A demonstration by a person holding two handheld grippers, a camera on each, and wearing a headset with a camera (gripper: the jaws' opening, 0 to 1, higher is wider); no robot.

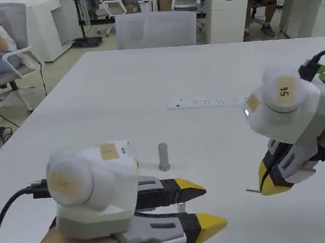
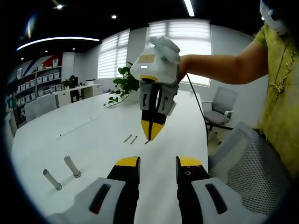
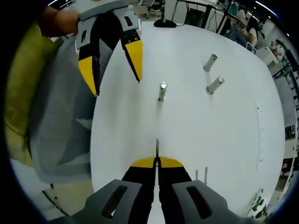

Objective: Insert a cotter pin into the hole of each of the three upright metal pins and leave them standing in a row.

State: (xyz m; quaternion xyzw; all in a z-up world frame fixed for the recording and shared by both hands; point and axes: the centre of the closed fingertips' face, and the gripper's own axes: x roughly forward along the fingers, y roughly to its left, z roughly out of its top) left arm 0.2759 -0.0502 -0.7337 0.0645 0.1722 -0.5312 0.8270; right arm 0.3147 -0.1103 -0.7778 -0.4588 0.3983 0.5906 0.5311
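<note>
Our right gripper point(image 3: 156, 161) has its jaws clamped on a thin cotter pin point(image 3: 157, 147), aimed at the nearest metal pin point(image 3: 162, 91). A second metal pin point(image 3: 210, 62) and a third metal pin point(image 3: 215, 85) stand beyond it. Our left gripper point(image 1: 213, 205) hangs nearby with its jaws apart and empty. We judge the slim cotter pin could twist in the grip or miss the hole. Either could topple the metal pin, which nothing steadies. The white bench point(image 1: 118, 91) looks smooth, and office chairs and desks surround it.
</note>
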